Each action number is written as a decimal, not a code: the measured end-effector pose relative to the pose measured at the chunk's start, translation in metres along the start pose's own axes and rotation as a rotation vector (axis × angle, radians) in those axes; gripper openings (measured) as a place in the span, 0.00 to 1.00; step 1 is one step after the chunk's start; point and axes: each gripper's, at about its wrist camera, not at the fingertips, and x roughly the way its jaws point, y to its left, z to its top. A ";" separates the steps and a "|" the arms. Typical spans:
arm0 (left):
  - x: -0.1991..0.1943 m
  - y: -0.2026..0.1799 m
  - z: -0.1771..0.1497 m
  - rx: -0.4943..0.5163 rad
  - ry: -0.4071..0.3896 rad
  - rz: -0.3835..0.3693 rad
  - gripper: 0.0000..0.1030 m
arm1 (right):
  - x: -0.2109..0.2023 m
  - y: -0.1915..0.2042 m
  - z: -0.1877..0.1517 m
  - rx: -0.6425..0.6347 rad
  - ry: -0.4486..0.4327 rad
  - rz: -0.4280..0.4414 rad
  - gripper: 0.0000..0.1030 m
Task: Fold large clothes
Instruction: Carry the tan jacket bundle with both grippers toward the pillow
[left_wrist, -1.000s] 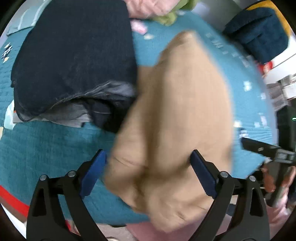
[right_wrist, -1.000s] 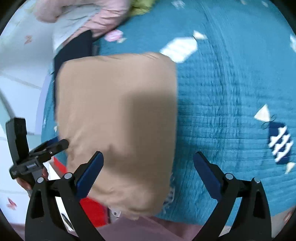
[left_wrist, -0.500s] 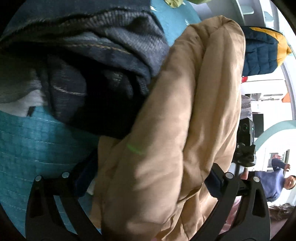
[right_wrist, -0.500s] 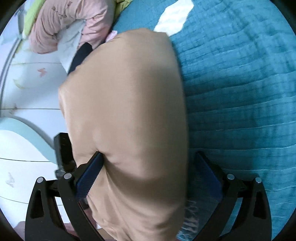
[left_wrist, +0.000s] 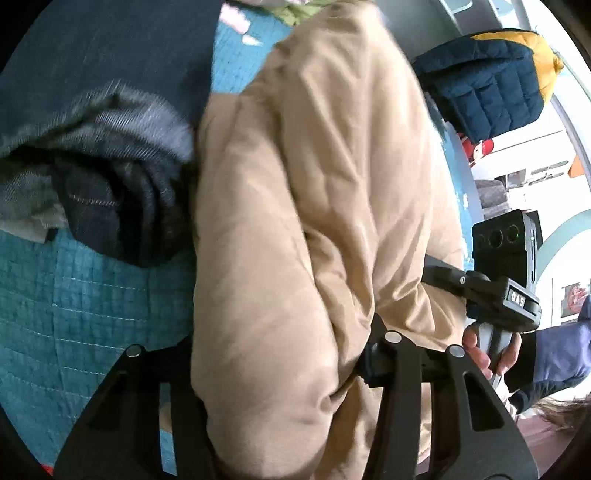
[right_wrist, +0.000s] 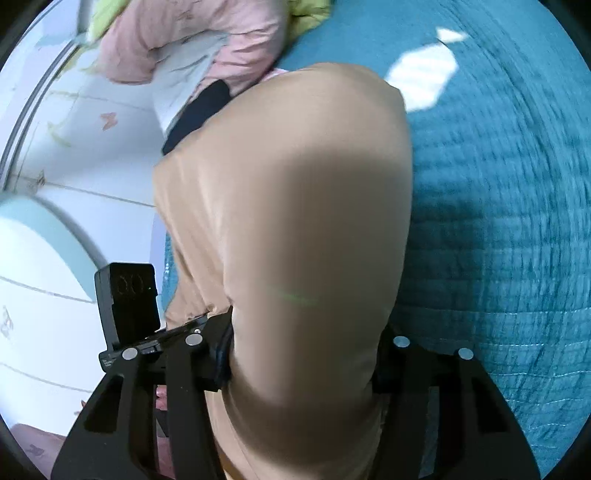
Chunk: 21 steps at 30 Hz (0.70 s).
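A folded tan garment (left_wrist: 314, 221) fills the middle of the left wrist view and is bunched between my left gripper's (left_wrist: 277, 354) jaws, which press on it from both sides. In the right wrist view the same tan garment (right_wrist: 295, 240) bulges between my right gripper's (right_wrist: 303, 354) jaws, also squeezed. Both grippers hold its near edge over the teal quilt (right_wrist: 498, 221). The fingertips of both are hidden by the fabric. The right gripper's body and hand show in the left wrist view (left_wrist: 502, 295).
A stack of folded dark denim and grey clothes (left_wrist: 103, 147) lies just left of the tan garment. A navy and yellow puffer jacket (left_wrist: 487, 81) lies far right. Pink and green bedding (right_wrist: 192, 40) lies at the far edge by a white wall.
Both grippers moved in onto the tan garment's near edge and closed on it. The garment has risen and bunched up, filling both views.
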 end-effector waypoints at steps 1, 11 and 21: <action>-0.002 -0.003 -0.002 -0.005 -0.004 -0.005 0.47 | 0.000 0.003 0.003 -0.007 -0.003 0.009 0.49; -0.015 -0.066 -0.010 0.038 -0.069 -0.015 0.45 | -0.037 0.032 0.016 -0.103 -0.023 0.035 0.49; -0.077 -0.091 0.015 0.122 -0.206 0.049 0.45 | -0.055 0.099 0.049 -0.256 -0.068 0.070 0.49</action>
